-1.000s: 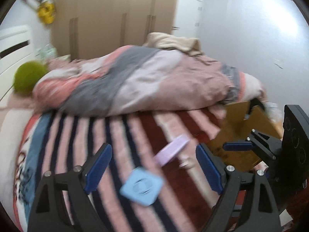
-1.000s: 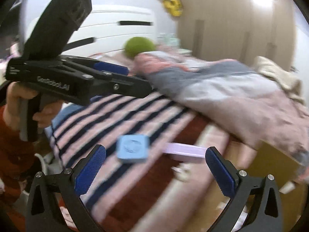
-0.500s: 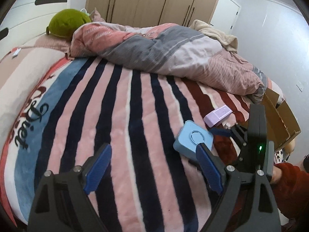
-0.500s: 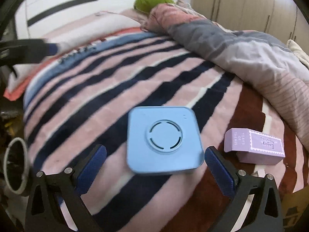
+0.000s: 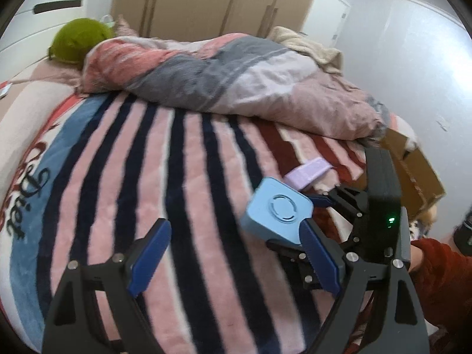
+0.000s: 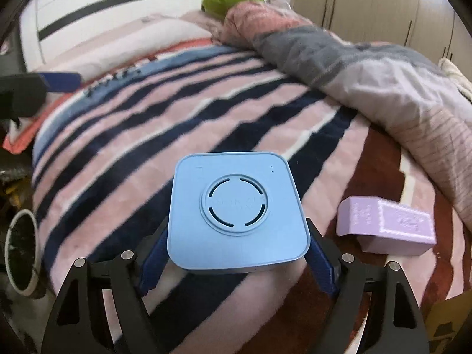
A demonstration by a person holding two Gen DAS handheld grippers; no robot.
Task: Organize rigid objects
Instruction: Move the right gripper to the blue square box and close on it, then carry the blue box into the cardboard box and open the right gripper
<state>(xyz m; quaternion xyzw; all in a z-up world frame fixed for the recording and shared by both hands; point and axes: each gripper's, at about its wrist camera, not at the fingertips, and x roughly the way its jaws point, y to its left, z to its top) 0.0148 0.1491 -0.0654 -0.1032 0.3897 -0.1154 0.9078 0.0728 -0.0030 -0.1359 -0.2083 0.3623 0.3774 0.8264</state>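
A light blue square box (image 6: pixel 236 209) with a round vent pattern sits between the blue pads of my right gripper (image 6: pixel 236 261), whose jaws press its two sides; it appears tilted, lifted a little off the striped blanket (image 6: pixel 165 124). In the left wrist view the same blue box (image 5: pixel 277 212) shows held by the right gripper (image 5: pixel 306 221). A lilac box (image 6: pixel 389 227) lies on the blanket just right of it, and also shows in the left wrist view (image 5: pixel 306 172). My left gripper (image 5: pixel 233 256) is open and empty above the blanket.
A crumpled pink and grey duvet (image 5: pixel 236 73) lies across the far bed. A green plush (image 5: pixel 78 39) rests near the headboard. An open cardboard box (image 5: pixel 413 174) stands at the bed's right side. Wardrobes (image 5: pixel 212 3) line the far wall.
My right gripper has moved in and closed on the blue box, which was lying free between open jaws before. The left gripper stays open and has shifted its view slightly.
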